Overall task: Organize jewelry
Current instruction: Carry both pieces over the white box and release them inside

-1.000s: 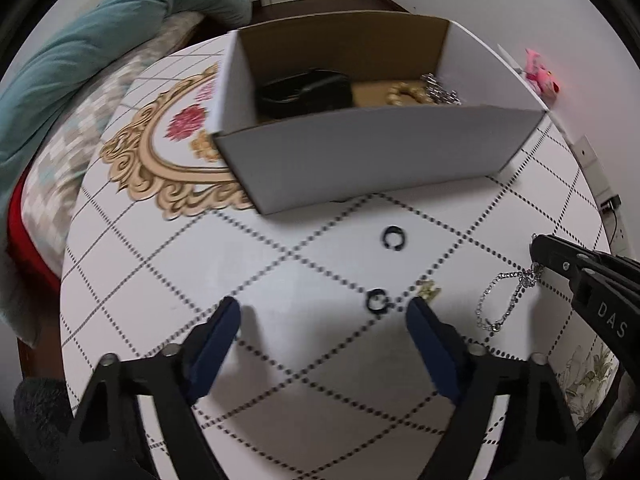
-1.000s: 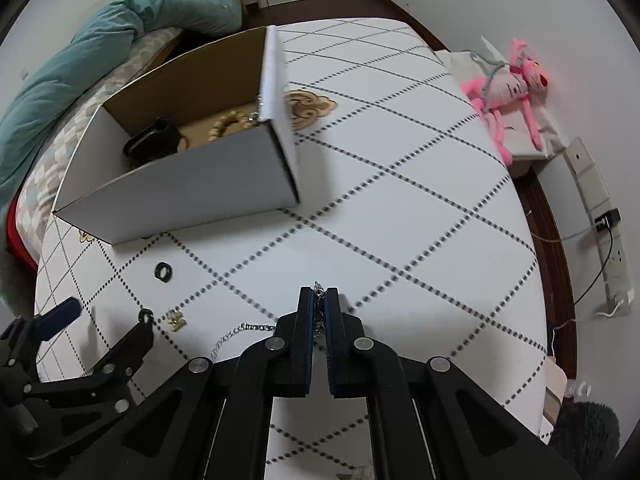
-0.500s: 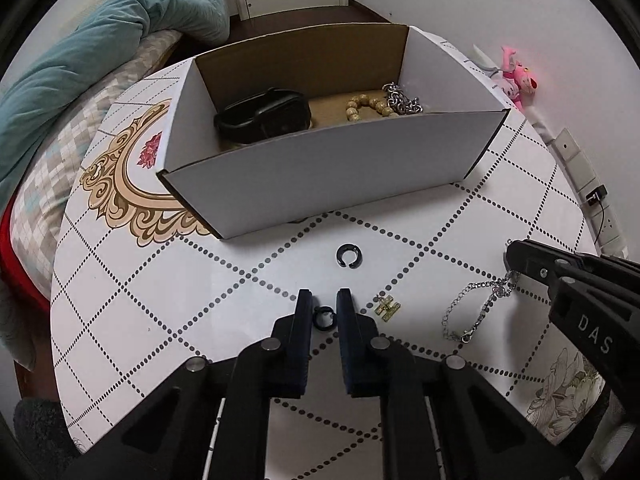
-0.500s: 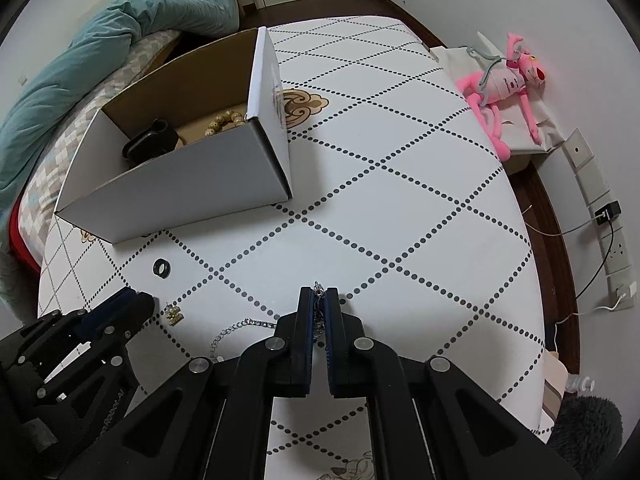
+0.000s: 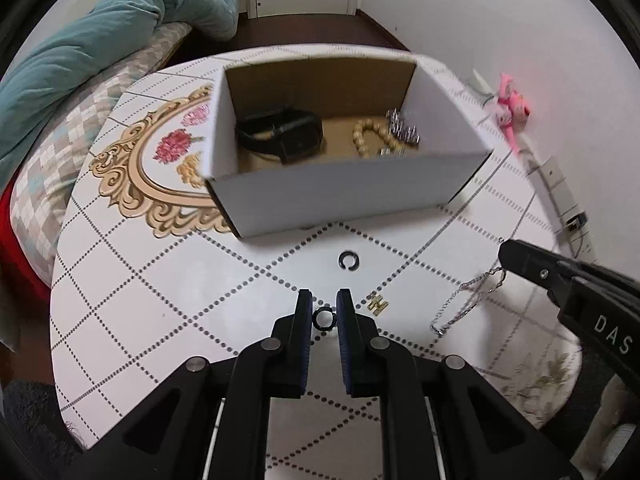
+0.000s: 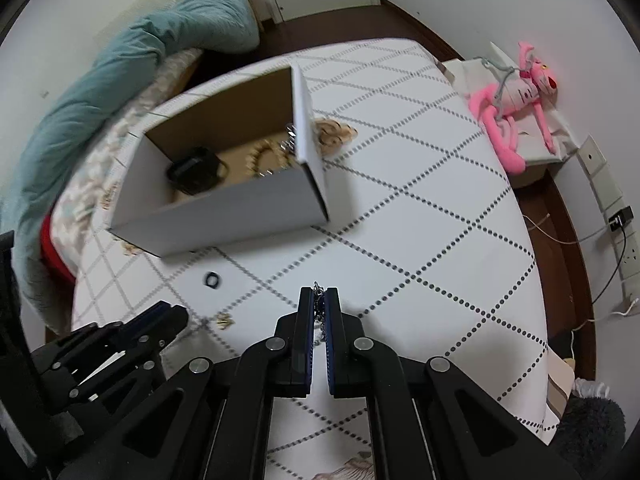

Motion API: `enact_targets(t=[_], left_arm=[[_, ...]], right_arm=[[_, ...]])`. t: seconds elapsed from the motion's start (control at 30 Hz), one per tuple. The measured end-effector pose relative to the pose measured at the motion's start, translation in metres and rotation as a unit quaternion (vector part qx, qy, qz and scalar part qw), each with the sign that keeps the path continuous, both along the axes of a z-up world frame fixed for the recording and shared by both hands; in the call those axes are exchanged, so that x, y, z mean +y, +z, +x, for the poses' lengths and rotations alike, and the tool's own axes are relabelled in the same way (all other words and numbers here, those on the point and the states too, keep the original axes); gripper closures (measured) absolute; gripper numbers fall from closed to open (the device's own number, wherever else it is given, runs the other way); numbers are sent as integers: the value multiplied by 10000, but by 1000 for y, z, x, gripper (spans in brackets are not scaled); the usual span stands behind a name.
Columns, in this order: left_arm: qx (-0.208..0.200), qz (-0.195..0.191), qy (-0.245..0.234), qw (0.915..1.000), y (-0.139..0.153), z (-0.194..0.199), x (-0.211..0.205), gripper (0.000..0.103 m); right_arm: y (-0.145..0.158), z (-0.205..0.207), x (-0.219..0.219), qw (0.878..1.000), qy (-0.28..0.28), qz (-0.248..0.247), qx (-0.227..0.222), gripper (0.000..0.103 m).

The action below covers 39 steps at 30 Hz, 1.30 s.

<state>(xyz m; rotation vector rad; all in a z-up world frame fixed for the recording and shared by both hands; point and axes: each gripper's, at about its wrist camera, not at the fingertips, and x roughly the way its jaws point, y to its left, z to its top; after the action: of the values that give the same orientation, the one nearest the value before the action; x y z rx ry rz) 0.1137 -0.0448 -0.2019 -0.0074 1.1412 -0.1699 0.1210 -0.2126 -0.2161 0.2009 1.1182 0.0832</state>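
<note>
**A:** Start with your left wrist view. How far along are you?

**B:** Partway, I'd judge. The box already holds a black watch, a bead bracelet and a silver piece. Left on the table: a black open ring, a small gold charm, plus what you're holding.

**A:** And your left gripper?

**B:** Nearly shut, its blue pads on either side of a small black ring. It points forward at the box's near wall, low over the table.

**A:** Now the right wrist view.

**B:** Your right gripper is pinched tight on the silver chain. In the left view that chain dangles from the tip, its lower end near or on the table; I can't tell which. The box sits ahead and left, and your left gripper shows at lower left. Both pieces need carrying to the box.
</note>
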Motion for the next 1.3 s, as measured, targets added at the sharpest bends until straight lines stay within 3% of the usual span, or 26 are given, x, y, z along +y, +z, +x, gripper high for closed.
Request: enact_targets(t=[0.43,0.67,0.87,1.13,1.2,1.27,1.3], left_arm=[[-627,-592,146,9962,102,33,34,93],[-620,-581,114,9963,114,78,37,93],[-67,-619,177,9979,82,113,43,93],[660,-567,428,9953,54,121,48,89],[699,-554,502,9948,53,123,51,80],[593,-450,566,9956,56,124,53,52],[537,-393,598,9960,59,124,55,45]], right_arm=[[104,8,0,9941,348,541,-871,98],[147,48,24,9896,761,338,-1171,98],[130,90,40,9920,933,186,-826,98],[78,124,56,9906,1206,646,52,98],[67,130,59,9897,1220,698,271,98],[57,135,63,9896,1210,623,471,97],[53,136,64,9895,1209,585,542,97]])
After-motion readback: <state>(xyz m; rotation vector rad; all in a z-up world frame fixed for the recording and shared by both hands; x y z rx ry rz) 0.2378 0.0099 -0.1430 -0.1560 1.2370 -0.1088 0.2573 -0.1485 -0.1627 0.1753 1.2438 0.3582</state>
